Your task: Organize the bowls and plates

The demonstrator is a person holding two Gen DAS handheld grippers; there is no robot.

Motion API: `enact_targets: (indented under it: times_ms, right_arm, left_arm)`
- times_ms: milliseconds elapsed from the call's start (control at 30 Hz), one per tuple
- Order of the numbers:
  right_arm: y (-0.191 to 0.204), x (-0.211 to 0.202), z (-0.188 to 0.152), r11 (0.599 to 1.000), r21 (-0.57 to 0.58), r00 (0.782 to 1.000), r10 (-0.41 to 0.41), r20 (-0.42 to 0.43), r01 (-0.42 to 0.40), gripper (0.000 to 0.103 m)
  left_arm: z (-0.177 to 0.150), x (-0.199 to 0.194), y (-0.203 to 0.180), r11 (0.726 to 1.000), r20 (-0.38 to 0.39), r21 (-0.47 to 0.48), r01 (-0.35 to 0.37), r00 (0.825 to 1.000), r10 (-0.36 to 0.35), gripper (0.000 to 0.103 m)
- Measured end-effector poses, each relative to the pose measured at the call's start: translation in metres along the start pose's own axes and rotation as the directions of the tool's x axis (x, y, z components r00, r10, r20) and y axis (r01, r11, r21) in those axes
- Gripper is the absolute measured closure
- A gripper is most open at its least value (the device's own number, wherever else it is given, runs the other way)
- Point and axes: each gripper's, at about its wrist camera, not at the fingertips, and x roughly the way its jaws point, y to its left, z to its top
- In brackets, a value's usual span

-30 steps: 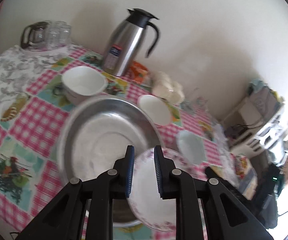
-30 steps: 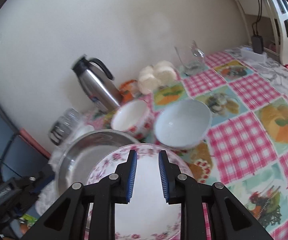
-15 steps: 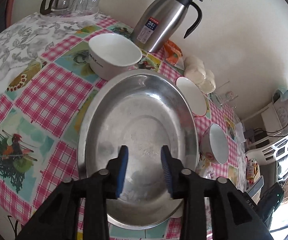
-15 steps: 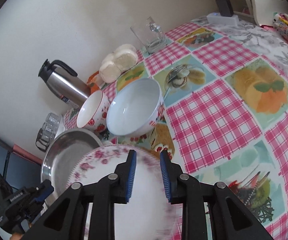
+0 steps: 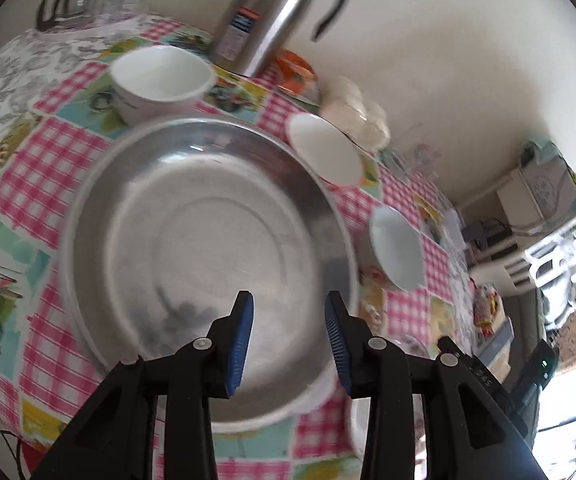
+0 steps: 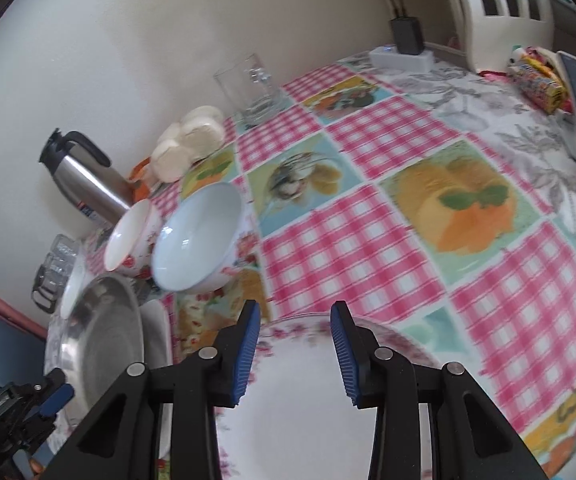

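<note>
Shiny metal basin, glossy ceramic plate, glass mug

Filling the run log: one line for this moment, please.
left gripper: opening, empty, over steel basin | right gripper: opening, over floral plate

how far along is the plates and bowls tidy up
Early on. Done: nothing looks stacked yet. The steel basin and floral plate lie separately on the tablecloth. In hand: nothing; the left gripper and right gripper hang over these with jaws opening, empty. Left: three bowls, and, stand loose.
</note>
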Motion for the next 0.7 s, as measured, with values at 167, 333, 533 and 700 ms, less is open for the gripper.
enact_targets:
  times_ms: [167,333,533,700]
  right_arm:
    - [-0.031,-0.007,0.005,0.997,0.020,0.997,-0.075,-0.002,0.075,0.050]
    - [-0.059,-0.002,0.003,0.994,0.031,0.993,-0.101,-0.063,0.103,0.050]
    - [-0.070,0.003,-0.001,0.999,0.013,0.993,-0.044,-0.106,0.045,0.050]
    - [-0.067,0.006,-0.005,1.000,-0.005,0.991,0.003,-0.137,-0.004,0.050]
  left_arm:
    - [-0.024,0.019,-0.046,0.995,-0.091,0.095,0.045,0.995,-0.036,0.049]
    - [-0.053,0.047,-0.075,0.986,-0.193,0.166,0.014,0.981,0.019,0.049]
    - [-0.081,0.070,-0.081,0.986,-0.279,0.163,-0.030,0.957,0.076,0.049]
    - [-0.091,0.082,-0.077,0.990,-0.313,0.132,-0.053,0.945,0.093,0.049]
